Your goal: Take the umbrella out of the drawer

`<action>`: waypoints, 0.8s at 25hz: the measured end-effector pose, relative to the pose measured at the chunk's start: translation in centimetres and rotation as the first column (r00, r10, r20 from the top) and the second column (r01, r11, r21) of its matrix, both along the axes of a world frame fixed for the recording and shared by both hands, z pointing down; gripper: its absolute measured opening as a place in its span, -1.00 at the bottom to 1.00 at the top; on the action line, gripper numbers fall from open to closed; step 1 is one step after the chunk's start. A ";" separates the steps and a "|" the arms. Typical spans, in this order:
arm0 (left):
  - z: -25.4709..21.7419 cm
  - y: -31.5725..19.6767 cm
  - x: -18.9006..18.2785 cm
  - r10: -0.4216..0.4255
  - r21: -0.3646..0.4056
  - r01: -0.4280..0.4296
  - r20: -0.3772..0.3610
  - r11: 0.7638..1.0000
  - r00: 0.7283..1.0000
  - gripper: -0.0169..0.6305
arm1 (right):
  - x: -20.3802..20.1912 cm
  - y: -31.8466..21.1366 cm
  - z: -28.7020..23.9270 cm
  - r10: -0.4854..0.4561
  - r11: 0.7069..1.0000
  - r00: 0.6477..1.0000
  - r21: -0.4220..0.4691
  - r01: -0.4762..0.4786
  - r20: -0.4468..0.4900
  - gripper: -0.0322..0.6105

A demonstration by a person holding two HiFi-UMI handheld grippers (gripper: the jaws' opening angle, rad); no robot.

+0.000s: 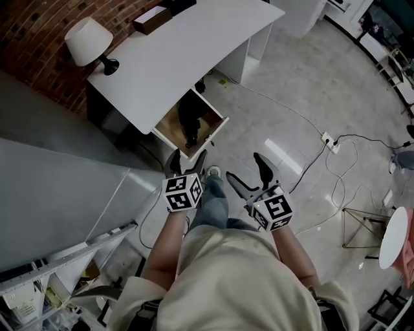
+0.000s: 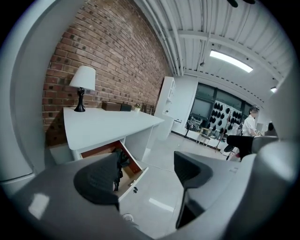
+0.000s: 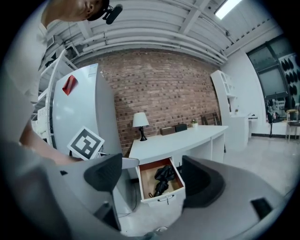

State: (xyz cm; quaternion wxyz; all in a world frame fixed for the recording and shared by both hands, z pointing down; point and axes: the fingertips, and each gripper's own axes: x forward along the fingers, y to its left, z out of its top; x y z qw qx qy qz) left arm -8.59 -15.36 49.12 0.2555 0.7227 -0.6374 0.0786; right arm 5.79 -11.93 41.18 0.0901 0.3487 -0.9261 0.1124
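Note:
A black folded umbrella (image 1: 191,121) lies in the open wooden drawer (image 1: 167,129) under the white desk (image 1: 174,58). Both grippers hang in the air short of the drawer, apart from it. My left gripper (image 1: 187,160) is open and empty, just below the drawer's front. My right gripper (image 1: 250,173) is open and empty further right, over the floor. In the left gripper view the gripper (image 2: 145,176) frames the floor, and the umbrella (image 2: 123,161) shows partly behind its left jaw. In the right gripper view the umbrella (image 3: 161,178) and drawer (image 3: 165,198) sit between the wide jaws (image 3: 152,176), some way off.
A white lamp (image 1: 87,42) and a dark box (image 1: 152,19) stand on the desk. A tall grey cabinet (image 1: 52,194) rises at the left, with wire shelving (image 1: 58,271) below it. A power strip (image 1: 330,142) and cables lie on the floor at the right.

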 end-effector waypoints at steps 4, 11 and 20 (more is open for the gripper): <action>4.1 -4.4 -1.2 0.008 -0.065 -0.007 0.005 0.998 1.000 0.18 | -1.4 -3.9 2.5 0.014 0.999 1.000 -0.052 -0.015 -0.027 0.26; 10.7 -11.5 -2.5 0.040 -0.182 -0.039 0.005 0.983 0.999 0.22 | -3.4 -11.4 5.8 0.024 0.994 0.998 -0.110 -0.030 -0.053 0.26; 19.8 -18.8 -3.9 0.046 -0.288 -0.045 -0.005 0.956 0.999 0.25 | -5.3 -18.4 11.4 0.070 0.975 0.993 -0.205 -0.089 -0.097 0.26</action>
